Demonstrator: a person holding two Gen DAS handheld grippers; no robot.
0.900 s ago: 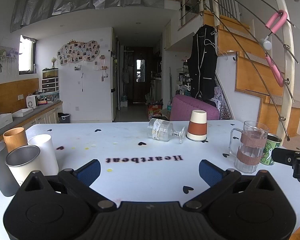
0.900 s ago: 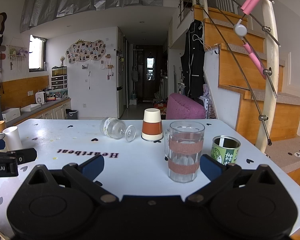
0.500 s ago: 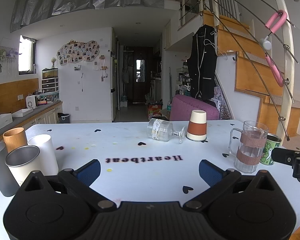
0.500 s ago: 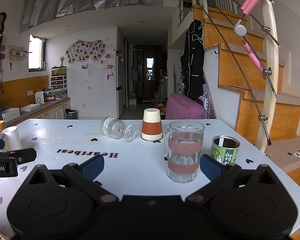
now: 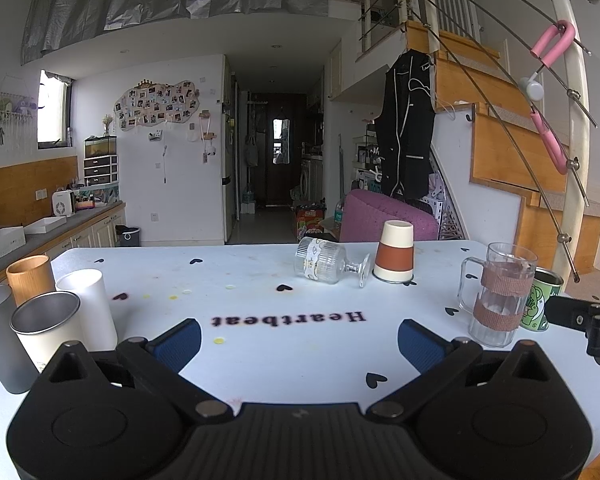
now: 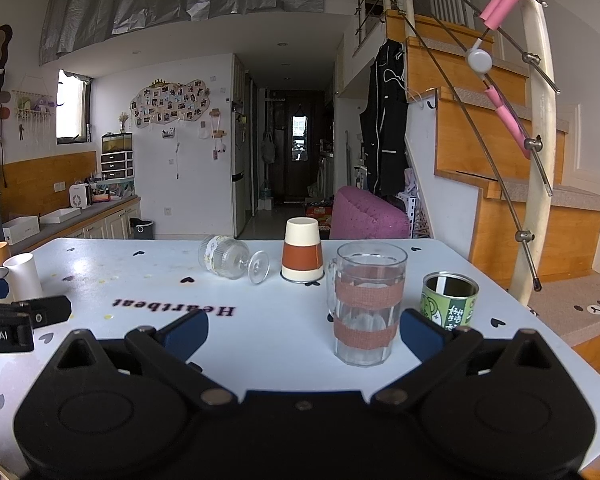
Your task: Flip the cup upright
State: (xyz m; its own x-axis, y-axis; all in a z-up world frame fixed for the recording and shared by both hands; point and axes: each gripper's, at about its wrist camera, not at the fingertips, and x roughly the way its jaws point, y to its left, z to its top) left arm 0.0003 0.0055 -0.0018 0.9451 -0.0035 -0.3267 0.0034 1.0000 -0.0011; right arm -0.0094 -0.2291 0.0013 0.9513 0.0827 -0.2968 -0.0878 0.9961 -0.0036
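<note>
A cream and brown paper cup (image 5: 394,253) stands upside down at the far side of the white table (image 5: 260,292); it also shows in the right wrist view (image 6: 302,251). A clear stemmed glass (image 5: 327,266) lies on its side just left of it, and shows in the right wrist view (image 6: 233,259) too. My left gripper (image 5: 299,340) is open and empty, low over the near table. My right gripper (image 6: 303,333) is open and empty, with a glass mug (image 6: 367,302) just ahead between its fingers.
A glass mug (image 5: 500,294) and a green tin (image 5: 540,298) stand at the right. Metal, white, grey and wooden cups (image 5: 48,312) cluster at the left edge. The green tin (image 6: 449,301) sits near the table's right edge.
</note>
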